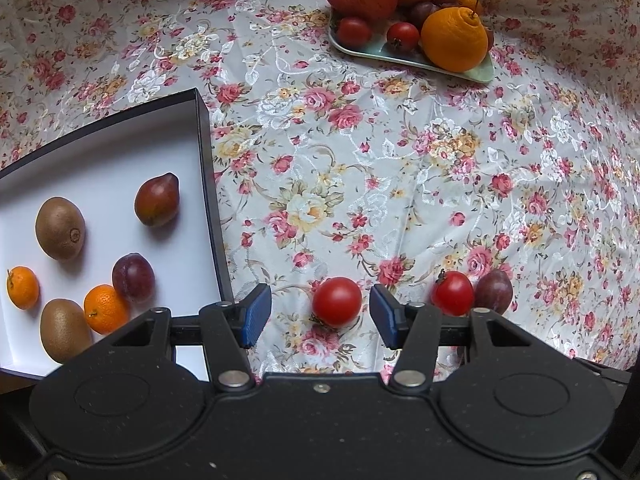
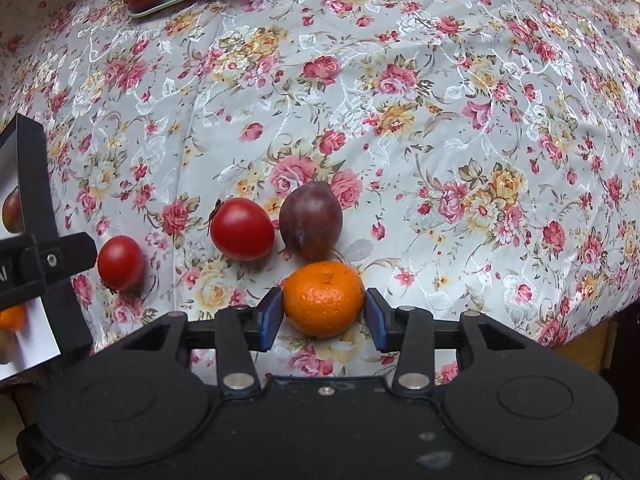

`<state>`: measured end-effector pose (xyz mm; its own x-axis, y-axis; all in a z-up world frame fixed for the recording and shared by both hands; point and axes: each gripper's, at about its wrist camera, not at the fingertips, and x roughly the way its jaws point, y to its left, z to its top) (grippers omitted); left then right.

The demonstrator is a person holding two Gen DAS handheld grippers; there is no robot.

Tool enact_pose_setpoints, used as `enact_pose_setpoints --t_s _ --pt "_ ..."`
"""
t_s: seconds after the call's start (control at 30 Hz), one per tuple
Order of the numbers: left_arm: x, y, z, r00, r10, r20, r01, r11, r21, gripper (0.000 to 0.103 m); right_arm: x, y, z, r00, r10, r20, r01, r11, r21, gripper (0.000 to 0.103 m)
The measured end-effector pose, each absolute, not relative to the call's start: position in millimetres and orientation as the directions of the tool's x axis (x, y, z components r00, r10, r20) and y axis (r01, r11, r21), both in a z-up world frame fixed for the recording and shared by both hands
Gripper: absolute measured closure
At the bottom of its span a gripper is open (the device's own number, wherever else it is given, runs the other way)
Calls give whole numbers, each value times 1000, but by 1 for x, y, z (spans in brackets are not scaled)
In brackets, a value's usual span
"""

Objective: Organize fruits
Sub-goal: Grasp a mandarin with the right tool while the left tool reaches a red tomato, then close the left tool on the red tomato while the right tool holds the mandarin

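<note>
Pinching a tangerine [image 2: 324, 299] on the tablecloth [image 2: 400, 120], the right gripper [image 2: 324, 314] needed to lift toward the box [image 1: 120, 184], while the left gripper [image 1: 320, 316], jaws spread, straddled a tomato [image 1: 337, 301].

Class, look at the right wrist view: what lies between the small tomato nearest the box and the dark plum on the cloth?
In the right wrist view, a larger tomato lies between the small tomato and the plum, close beside the plum, on the floral cloth.

A glossy floral tablecloth [image 1: 360, 152] of pink roses covers the table, creased and catching soft daylight.
</note>
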<state>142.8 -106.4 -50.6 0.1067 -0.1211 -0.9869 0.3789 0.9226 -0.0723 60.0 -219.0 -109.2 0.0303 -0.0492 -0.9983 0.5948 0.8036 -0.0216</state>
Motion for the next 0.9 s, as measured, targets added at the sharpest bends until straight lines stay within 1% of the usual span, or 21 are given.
enact_pose_setpoints --t_s 0.2,0.5,0.9 --pt "142 -108 -54 94 -111 -989 383 921 -67 44 58 -228 -99 44 -82 -996 623 781 -37 59" --pt "136 -117 -60 100 -91 -991 412 910 -42 44 58 -248 -72 122 -88 -989 666 746 15 59" --pt "129 -130 -83 84 -30 -996 438 899 10 44 54 -257 -55 157 -87 -984 693 719 47 59"
